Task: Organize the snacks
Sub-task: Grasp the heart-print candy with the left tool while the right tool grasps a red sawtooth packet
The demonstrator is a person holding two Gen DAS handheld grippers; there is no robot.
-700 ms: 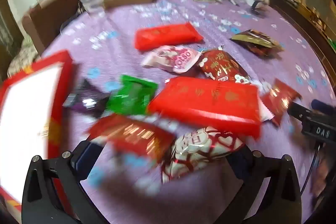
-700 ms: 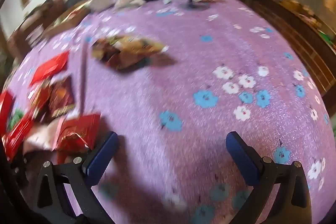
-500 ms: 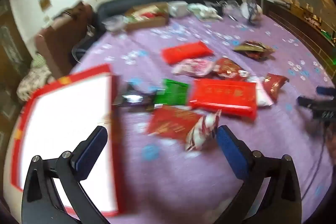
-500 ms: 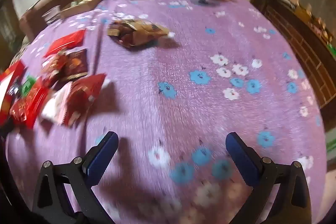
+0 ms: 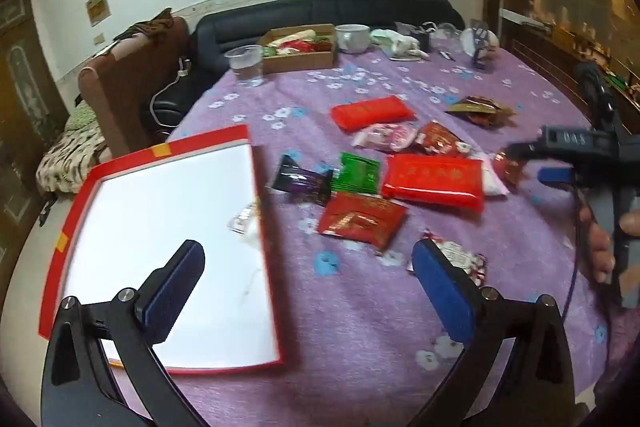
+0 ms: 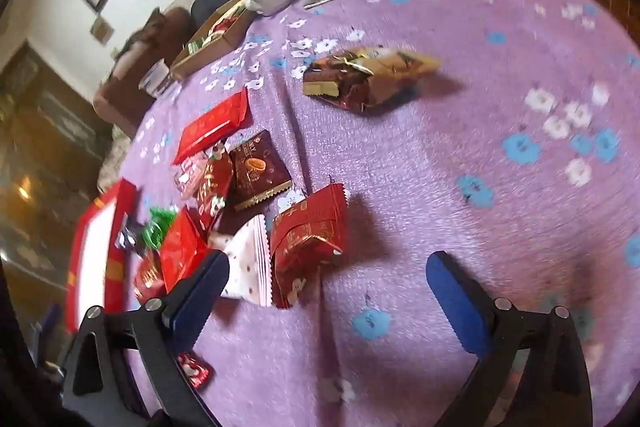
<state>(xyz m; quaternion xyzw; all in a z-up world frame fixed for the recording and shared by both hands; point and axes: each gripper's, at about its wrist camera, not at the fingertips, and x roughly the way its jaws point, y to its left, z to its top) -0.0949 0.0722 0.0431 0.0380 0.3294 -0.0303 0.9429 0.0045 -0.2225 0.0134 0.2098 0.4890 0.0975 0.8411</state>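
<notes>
Left wrist view shows the left tool (image 5: 308,279) with its blue-padded fingers wide apart and gripping nothing, hanging over the right edge of a red-rimmed rectangular box with a white inside (image 5: 262,227) that lies on the table under a purple flowered cloth (image 5: 360,327). One small pale wrapped snack (image 5: 245,223) lies inside the box against its right wall. Just right of the box are a dark purple packet (image 5: 298,181), a green packet (image 5: 360,173), a flat red foil packet (image 5: 362,219) and a long red package (image 5: 434,177). A red-and-white heart-print packet (image 5: 464,259) lies beside the right finger. Right wrist view shows the right tool (image 6: 326,291) also spread apart and unladen, above a creased red wrapper (image 6: 308,239) and a white dotted packet (image 6: 248,267).
</notes>
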